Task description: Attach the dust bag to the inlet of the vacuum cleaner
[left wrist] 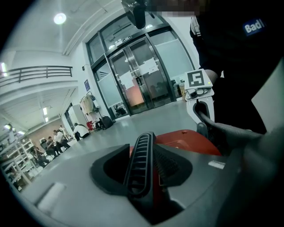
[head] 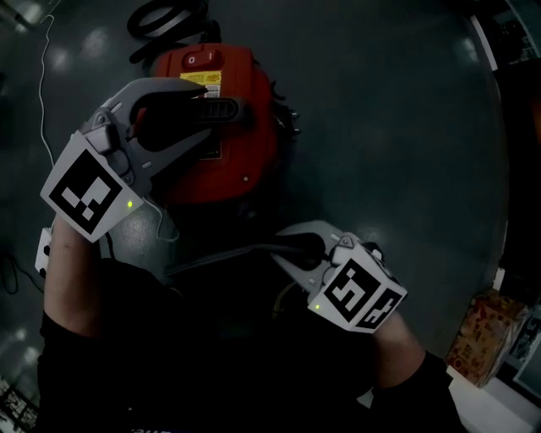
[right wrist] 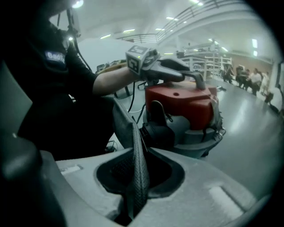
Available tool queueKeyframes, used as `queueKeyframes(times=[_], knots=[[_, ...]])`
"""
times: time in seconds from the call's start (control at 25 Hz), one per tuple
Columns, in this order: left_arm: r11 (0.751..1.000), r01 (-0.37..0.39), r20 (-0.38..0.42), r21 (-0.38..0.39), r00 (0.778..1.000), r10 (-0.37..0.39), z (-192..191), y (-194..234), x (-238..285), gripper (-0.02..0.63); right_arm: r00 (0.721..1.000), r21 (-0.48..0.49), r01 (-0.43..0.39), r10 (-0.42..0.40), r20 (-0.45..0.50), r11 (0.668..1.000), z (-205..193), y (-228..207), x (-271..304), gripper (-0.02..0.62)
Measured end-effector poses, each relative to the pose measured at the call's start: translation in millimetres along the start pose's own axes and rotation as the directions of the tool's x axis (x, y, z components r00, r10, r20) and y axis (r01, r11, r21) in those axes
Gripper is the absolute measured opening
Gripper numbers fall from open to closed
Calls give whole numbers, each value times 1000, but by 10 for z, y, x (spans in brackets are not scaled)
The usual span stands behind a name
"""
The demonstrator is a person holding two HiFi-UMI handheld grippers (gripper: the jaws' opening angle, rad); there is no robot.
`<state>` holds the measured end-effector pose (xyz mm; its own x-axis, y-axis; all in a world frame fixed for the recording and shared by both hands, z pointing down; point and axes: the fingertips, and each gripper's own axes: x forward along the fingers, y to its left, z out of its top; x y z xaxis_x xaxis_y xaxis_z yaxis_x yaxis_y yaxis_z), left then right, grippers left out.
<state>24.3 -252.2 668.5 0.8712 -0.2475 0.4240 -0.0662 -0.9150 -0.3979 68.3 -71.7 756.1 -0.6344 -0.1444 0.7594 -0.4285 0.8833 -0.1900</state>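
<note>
The red vacuum cleaner (head: 245, 144) stands on the grey floor just beyond my knees. My left gripper (head: 207, 112) is shut on its black ribbed handle (left wrist: 140, 164) on top. Lower right, my right gripper (head: 279, 247) has a thin grey woven strip, the dust bag's edge (right wrist: 135, 155), standing between its jaws. A dark gap shows beside the strip, so the jaws look open. The strip runs left across my lap (head: 211, 260). In the right gripper view, a black round fitting (right wrist: 157, 131) sits on the vacuum's grey lower body, just beyond the strip.
A coiled black hose (head: 165, 17) lies behind the vacuum. A white cable (head: 42, 84) trails at the left. A cardboard box (head: 486, 334) stands at the lower right. Glass doors (left wrist: 137, 80) and seated people (left wrist: 57, 137) are far off in the hall.
</note>
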Motion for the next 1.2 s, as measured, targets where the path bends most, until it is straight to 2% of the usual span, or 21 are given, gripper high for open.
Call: queueKeyframes(times=[0.12, 0.2, 0.28, 0.36, 0.48, 0.56, 0.64, 0.68, 0.76, 0.84, 0.92, 1.04, 1.2], knots=[[1000, -2, -3, 4, 1000, 2, 1, 1, 5, 150, 999, 57, 2, -4, 38, 998, 9, -33, 4, 58], [1000, -3, -9, 9, 1000, 3, 6, 0, 2, 150, 1000, 0, 13, -13, 8, 1000, 48, -39, 15, 64], [1000, -5, -13, 13, 1000, 5, 11, 2, -3, 152, 999, -100, 17, -21, -39, 995, 84, -28, 22, 69], [1000, -10, -26, 14, 1000, 11, -2, 4, -9, 153, 998, -148, 2, -12, -66, 989, 102, -14, 33, 72], [1000, -21, -57, 23, 998, 22, -38, -18, 2, 156, 998, -135, 2, -9, -56, 991, 94, -12, 33, 83], [999, -7, -58, 38, 998, 9, -34, -40, 22, 167, 998, -135, 6, -14, -58, 991, 29, 1, 17, 129], [999, 17, -56, 35, 998, -15, -46, -31, 19, 174, 994, -156, -18, 1, -106, 988, -108, 30, -38, 142], [999, 29, -61, 27, 998, -27, -66, -16, 0, 188, 991, -169, -28, 5, -131, 985, -169, 39, -100, 177], [999, 49, -87, 10, 995, -48, -100, 19, -83, 227, 989, -164, -25, 1, -145, 986, -191, 62, -316, 178], [997, 26, -89, -73, 995, -32, -48, 99, -220, 239, 994, -110, 0, -12, -111, 994, -91, 122, -634, 178], [978, -52, -52, -204, 998, 42, 128, 224, -389, 236, 998, -44, 26, -29, -63, 999, 33, 226, -983, 178], [951, -125, -4, -284, 992, 129, 531, 314, -689, 235, 999, 34, 43, -42, -19, 998, 215, 454, -1486, 178], [908, -149, 45, -392, 982, 181, 1378, 239, -1106, 225, 999, 165, -16, 8, 49, 986, 629, 901, -2253, 172]])
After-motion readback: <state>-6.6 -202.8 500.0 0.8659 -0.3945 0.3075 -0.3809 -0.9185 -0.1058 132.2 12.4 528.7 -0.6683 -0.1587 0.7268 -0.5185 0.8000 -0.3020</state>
